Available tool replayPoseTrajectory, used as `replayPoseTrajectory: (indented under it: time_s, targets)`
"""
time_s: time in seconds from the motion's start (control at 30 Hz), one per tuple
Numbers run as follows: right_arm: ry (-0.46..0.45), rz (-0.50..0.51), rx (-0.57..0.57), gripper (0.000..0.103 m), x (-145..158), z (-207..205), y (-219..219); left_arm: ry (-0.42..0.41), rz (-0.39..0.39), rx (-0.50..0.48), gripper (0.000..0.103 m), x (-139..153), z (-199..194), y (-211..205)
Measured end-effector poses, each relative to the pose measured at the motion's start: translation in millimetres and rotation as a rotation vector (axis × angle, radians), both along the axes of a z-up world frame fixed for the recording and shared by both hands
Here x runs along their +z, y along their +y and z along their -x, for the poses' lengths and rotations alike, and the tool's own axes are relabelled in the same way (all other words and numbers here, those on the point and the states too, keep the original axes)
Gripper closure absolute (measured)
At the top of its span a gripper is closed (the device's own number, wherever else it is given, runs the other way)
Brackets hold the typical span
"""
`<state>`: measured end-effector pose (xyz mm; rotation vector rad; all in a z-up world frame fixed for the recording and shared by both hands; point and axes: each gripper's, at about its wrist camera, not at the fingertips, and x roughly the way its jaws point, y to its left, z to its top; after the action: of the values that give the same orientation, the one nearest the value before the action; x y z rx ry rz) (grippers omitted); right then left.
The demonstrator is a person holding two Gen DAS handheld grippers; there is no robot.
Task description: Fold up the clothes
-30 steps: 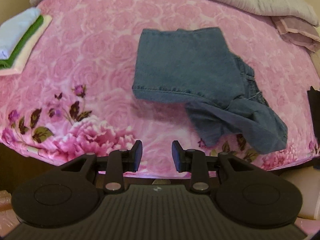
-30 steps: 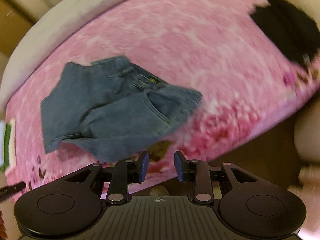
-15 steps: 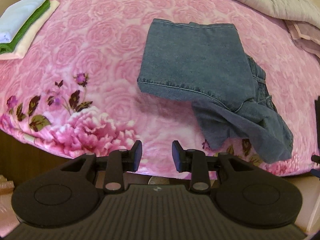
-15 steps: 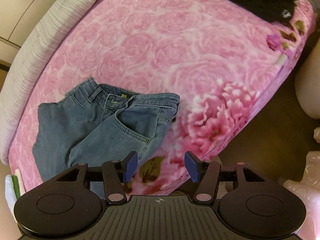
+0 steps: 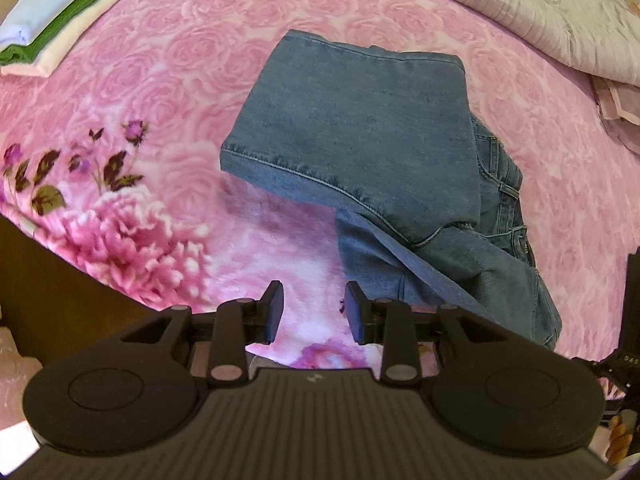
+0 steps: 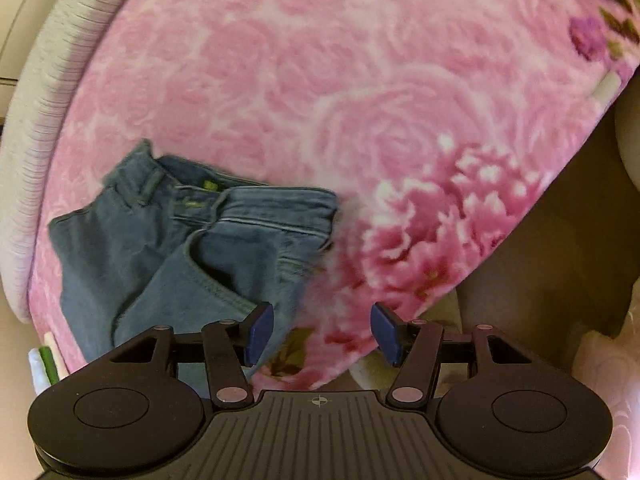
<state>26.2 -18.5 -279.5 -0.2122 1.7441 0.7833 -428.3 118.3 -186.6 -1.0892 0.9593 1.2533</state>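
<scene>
The partly folded jeans (image 5: 360,132) are spread on the pink floral blanket (image 5: 168,92) near its front edge. The left gripper (image 5: 314,312) is held parted and empty above the blanket, while the right gripper (image 6: 322,330) is being opened, with nothing between its jaws.

White letters "DAS" on black device (image 5: 629,360) at right edge; jeans (image 6: 192,240) tag unreadable.

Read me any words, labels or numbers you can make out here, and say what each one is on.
No text reads in full.
Green tag inside the jeans waistband: too blurred to read.
Pale letters on the black thing at the left view's right edge: cut off, unreadable.
Crosshair marks on both gripper bodies: symbols, no words.
</scene>
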Motion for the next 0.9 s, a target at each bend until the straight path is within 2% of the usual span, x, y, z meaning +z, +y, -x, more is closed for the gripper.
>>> replayPoseTrajectory:
  time_s: [0.17,0.4,0.43,0.47,0.5,0.57,0.7,0.8,0.87,0.9]
  targets:
    - [0.046,-0.035,-0.047,0.042,-25.4,-9.0,4.4,0.028,0.016,0.054,0.074,-5.8,0.2,-5.3]
    - [0.188,-0.070,-0.263,0.039,-81.9,-10.3,6.0,0.065,0.024,0.095,0.074,-11.3,4.3,-8.1]
    - [0.218,-0.086,-0.286,0.042,-86.8,-10.6,6.3,0.068,0.024,0.100,0.074,-11.6,4.5,-8.2]
    - [0.227,-0.109,-0.290,0.082,-86.0,-11.3,9.7,0.069,0.022,0.104,0.074,-11.4,4.7,-8.2]
    - [0.218,-0.136,-0.274,0.096,-80.1,-12.2,16.0,0.069,0.019,0.108,0.074,-11.3,4.8,-8.2]
    - [0.149,-0.231,-0.221,0.097,-53.2,-18.6,32.6,0.068,0.015,0.109,0.074,-12.0,4.2,-6.7]
    - [0.066,-0.482,-0.260,0.097,25.0,-58.7,68.8,0.062,0.004,0.102,0.074,-14.5,0.5,-1.7]
    - [-0.076,-0.626,-0.308,0.097,84.9,-101.7,87.3,0.047,-0.011,0.077,0.074,-16.9,-7.1,0.8]
    - [-0.200,-0.668,-0.371,0.097,112.2,-130.9,88.8,0.041,-0.016,0.055,0.074,-19.3,-14.5,0.2]
    - [-0.285,-0.657,-0.406,0.097,120.0,-143.6,85.9,0.036,-0.019,0.043,0.074,-21.0,-18.0,-0.5]
